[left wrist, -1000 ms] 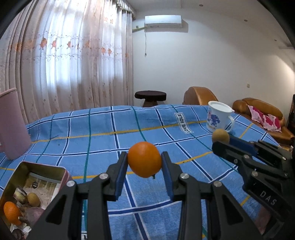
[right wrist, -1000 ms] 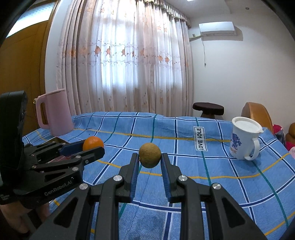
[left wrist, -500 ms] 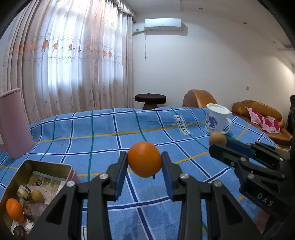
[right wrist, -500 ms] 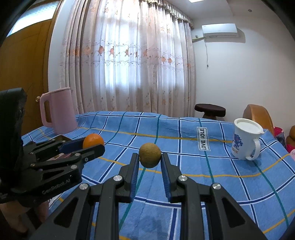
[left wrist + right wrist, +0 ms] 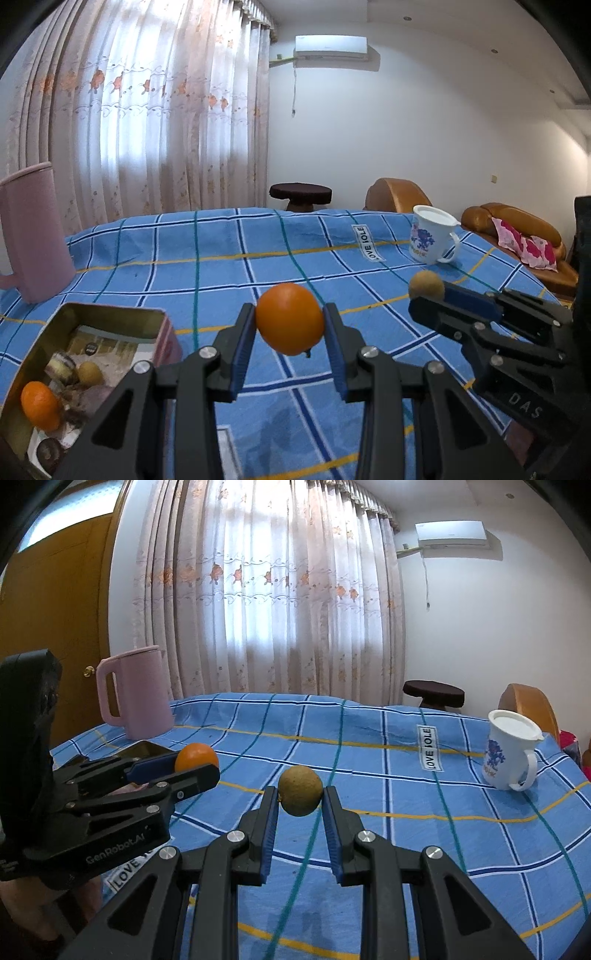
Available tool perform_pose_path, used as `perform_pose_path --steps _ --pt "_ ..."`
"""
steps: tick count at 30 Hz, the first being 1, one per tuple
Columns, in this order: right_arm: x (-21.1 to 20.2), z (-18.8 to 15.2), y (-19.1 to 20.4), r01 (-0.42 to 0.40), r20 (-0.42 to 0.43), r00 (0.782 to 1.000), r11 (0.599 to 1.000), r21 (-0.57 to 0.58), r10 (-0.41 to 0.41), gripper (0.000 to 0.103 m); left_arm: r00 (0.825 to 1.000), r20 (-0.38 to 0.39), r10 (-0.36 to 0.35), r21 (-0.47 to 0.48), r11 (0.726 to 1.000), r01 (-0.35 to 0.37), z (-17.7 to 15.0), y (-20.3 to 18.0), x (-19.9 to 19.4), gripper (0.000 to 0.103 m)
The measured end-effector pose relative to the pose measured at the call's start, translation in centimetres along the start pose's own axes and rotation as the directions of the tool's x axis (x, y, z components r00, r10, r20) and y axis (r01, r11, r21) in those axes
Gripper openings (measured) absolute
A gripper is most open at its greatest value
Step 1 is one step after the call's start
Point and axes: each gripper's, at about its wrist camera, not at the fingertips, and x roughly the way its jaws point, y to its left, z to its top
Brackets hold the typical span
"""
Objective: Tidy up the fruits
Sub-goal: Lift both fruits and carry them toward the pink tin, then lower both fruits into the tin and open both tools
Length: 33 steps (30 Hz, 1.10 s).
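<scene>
- Plainly, both hands are loaded: the left gripper [image 5: 290,325] pinches an orange [image 5: 290,323] above the blue checked tablecloth [image 5: 221,258], and the right gripper [image 5: 300,797] pinches a small brownish-green fruit [image 5: 300,790] in the air beside it.
- Each round fruit is caught only at its sides by the pad tips; a jolt could squeeze it out, and it would likely roll toward the cloth's edge.
- The open tin [image 5: 110,317] sits at the cloth's near left corner, already holding an orange and other pieces; a drop from height may bounce off them.
- The two grippers ride close together, so they could knock each other if both go to the tin.
</scene>
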Motion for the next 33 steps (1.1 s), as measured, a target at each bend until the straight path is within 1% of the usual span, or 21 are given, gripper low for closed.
perform_pose_path --steps 4,12,16,25,33 --pt "0.0 0.7 1.3 -0.031 0.008 0.999 0.999 -0.006 0.031 0.026 1.000 -0.005 0.015 -0.007 1.000 -0.015 -0.1 1.3 -1.3 0.038" --pt "0.0 2.8 5.7 -0.107 0.033 0.993 0.992 -0.068 0.110 0.026 0.997 0.037 0.069 -0.023 0.997 -0.069 0.5 4.5 -5.2 0.038" --pt "0.3 3.7 8.0 -0.146 0.040 0.988 0.984 -0.100 0.150 0.026 0.994 0.042 0.100 -0.033 0.995 -0.099 0.7 6.2 -6.5 0.038" --pt "1.3 5.1 13.0 -0.229 0.031 0.971 0.960 -0.162 0.237 0.026 0.985 0.009 0.170 -0.078 0.983 -0.169 -0.2 10.8 -7.8 0.038" --pt "2.5 5.0 16.5 -0.288 -0.001 0.956 0.938 -0.193 0.293 0.026 0.977 -0.013 0.211 -0.110 0.971 -0.211 -1.2 13.6 -8.6 0.038"
